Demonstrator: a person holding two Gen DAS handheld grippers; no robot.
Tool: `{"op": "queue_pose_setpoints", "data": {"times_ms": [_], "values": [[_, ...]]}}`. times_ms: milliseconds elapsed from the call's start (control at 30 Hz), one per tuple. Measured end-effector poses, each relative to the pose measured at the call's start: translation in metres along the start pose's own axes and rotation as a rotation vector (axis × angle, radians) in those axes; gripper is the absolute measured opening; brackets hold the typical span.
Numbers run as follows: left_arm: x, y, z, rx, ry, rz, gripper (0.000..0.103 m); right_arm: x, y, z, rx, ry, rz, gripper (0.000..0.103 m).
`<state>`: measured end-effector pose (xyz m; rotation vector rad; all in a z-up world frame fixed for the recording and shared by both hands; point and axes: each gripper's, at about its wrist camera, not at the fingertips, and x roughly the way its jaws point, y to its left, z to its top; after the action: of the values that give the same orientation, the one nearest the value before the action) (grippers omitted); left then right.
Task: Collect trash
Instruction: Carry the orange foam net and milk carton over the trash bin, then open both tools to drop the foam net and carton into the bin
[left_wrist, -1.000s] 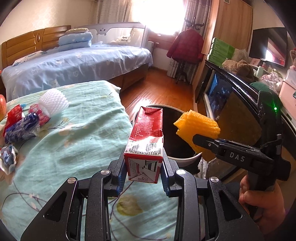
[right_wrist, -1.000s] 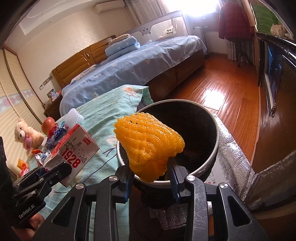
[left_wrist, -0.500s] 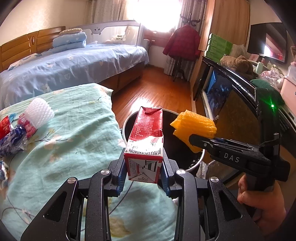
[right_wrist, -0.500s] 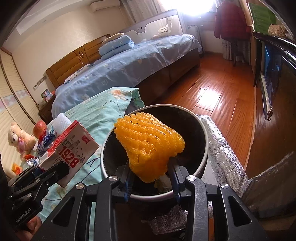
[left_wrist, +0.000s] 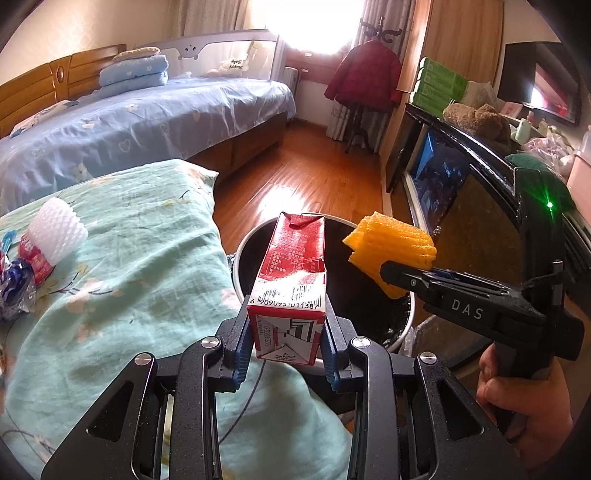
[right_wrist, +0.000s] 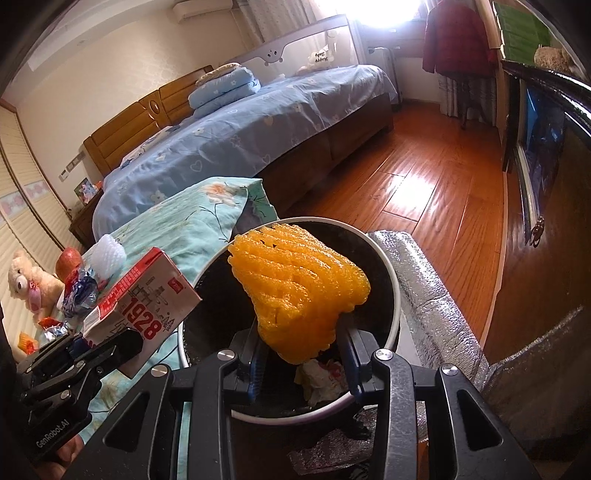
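My left gripper (left_wrist: 286, 332) is shut on a red and white drink carton (left_wrist: 288, 280), held upright above the near edge of a round black bin with a white rim (left_wrist: 238, 258). My right gripper (right_wrist: 299, 347) is shut on an orange foam fruit net (right_wrist: 299, 280), which hangs over the bin's (right_wrist: 395, 295) dark opening. In the left wrist view the orange net (left_wrist: 391, 247) and right gripper (left_wrist: 391, 269) are just right of the carton. The right wrist view shows the carton (right_wrist: 147, 306) at left, with crumpled paper (right_wrist: 317, 376) lying inside the bin.
A teal flowered blanket (left_wrist: 129, 277) left of the bin carries a white foam net (left_wrist: 55, 232) and several wrappers (left_wrist: 22, 280). An apple (right_wrist: 68, 258) and a teddy bear (right_wrist: 26, 280) lie further left. A silver foil bag (right_wrist: 436, 295) and a dark cabinet (left_wrist: 461, 166) flank the bin's right.
Both grippers have shifted over towards the bin with their loads. The bin now sits closer under the carton and the orange net, and crumpled paper inside it has come into sight.
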<state>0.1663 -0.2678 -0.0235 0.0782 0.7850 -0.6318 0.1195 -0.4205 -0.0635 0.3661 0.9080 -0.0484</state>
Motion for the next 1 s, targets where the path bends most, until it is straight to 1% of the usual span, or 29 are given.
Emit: {"op": "queue_pose_setpoints", "data": {"times_ms": [267, 700, 733, 767, 800, 833, 867, 900, 1000], "values": [[0.009, 0.0, 0.008, -0.007, 0.016, -0.003, 0.03, 0.011, -0.004, 0.005, -0.003, 0.03, -0.002, 0.038], [0.02, -0.001, 0.011, -0.01, 0.044, 0.002, 0.03, 0.015, -0.007, 0.011, -0.007, 0.042, -0.007, 0.039], [0.022, 0.0, 0.011, -0.013, 0.052, 0.003, 0.03, 0.015, -0.007, 0.012, -0.008, 0.044, -0.007, 0.041], [0.022, 0.0, 0.011, -0.016, 0.055, 0.008, 0.031, 0.016, -0.007, 0.012, -0.009, 0.045, -0.007, 0.045], [0.022, 0.001, 0.011, -0.02, 0.056, 0.015, 0.034, 0.016, -0.006, 0.013, -0.014, 0.046, -0.005, 0.048], [0.021, 0.002, 0.011, -0.024, 0.057, 0.014, 0.042, 0.016, -0.006, 0.013, -0.018, 0.046, -0.003, 0.057], [0.02, 0.004, 0.011, -0.029, 0.053, 0.014, 0.046, 0.015, -0.006, 0.013, -0.019, 0.045, -0.003, 0.067], [0.017, 0.005, 0.01, -0.035, 0.045, 0.02, 0.052, 0.014, -0.006, 0.013, -0.019, 0.04, -0.004, 0.07], [0.005, 0.012, 0.004, -0.047, 0.027, 0.028, 0.054, 0.012, -0.007, 0.012, -0.01, 0.035, -0.005, 0.074]]}}
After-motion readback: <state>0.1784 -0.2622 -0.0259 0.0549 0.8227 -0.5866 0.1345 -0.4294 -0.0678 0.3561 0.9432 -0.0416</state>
